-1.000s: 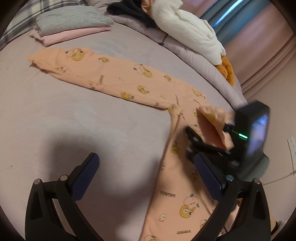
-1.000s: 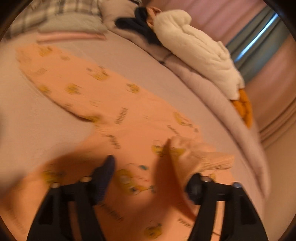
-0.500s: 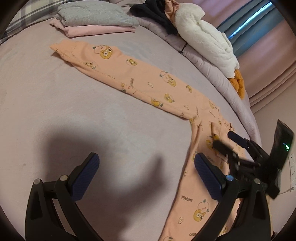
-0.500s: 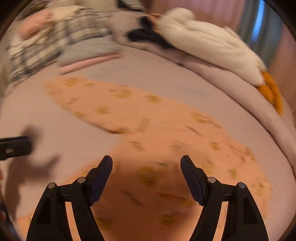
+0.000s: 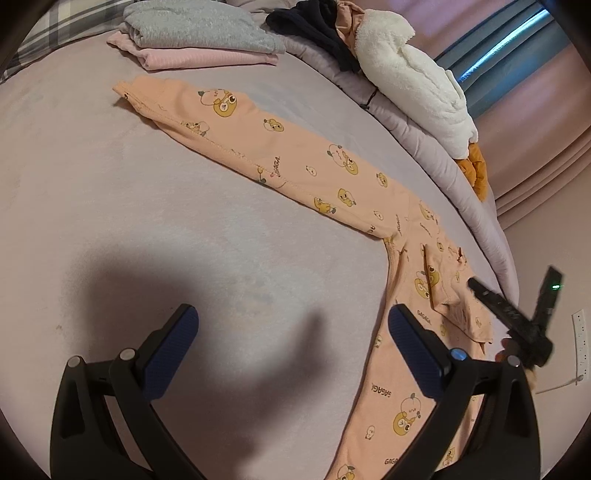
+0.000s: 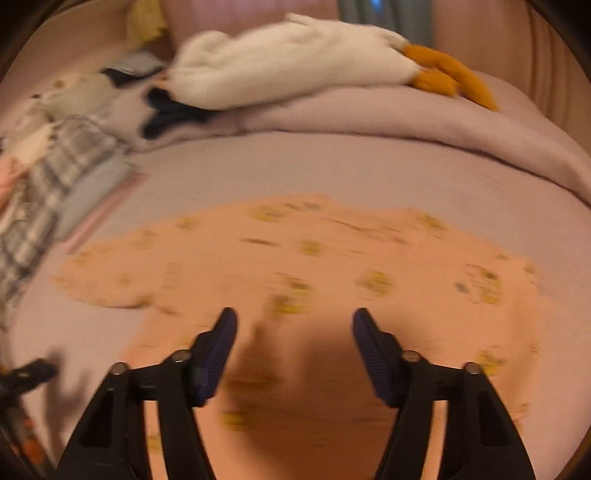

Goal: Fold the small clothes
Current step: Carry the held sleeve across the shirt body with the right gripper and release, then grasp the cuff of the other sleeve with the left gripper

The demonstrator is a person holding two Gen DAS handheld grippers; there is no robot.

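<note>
Small peach pants (image 5: 288, 162) with yellow cartoon prints lie spread on the bed, one leg reaching to the far left, the other toward the near right. The waist has a small folded-over flap (image 5: 458, 314). My left gripper (image 5: 291, 332) is open and empty above bare sheet, left of the near leg. My right gripper (image 6: 293, 332) is open and empty just above the pants (image 6: 332, 266); that view is blurred. It also shows in the left wrist view (image 5: 509, 314) beside the waist.
The lilac bed sheet (image 5: 110, 206) surrounds the pants. A folded grey and pink stack (image 5: 199, 37) lies at the far left. A white plush goose (image 5: 413, 81), dark clothes (image 5: 314, 26) and a rolled duvet (image 6: 406, 122) line the far side. A plaid pillow (image 6: 48, 177) is at left.
My right gripper let go of the waist flap, which dropped back onto the pants, then pulled back and turned. My left gripper moved so more of the far leg shows.
</note>
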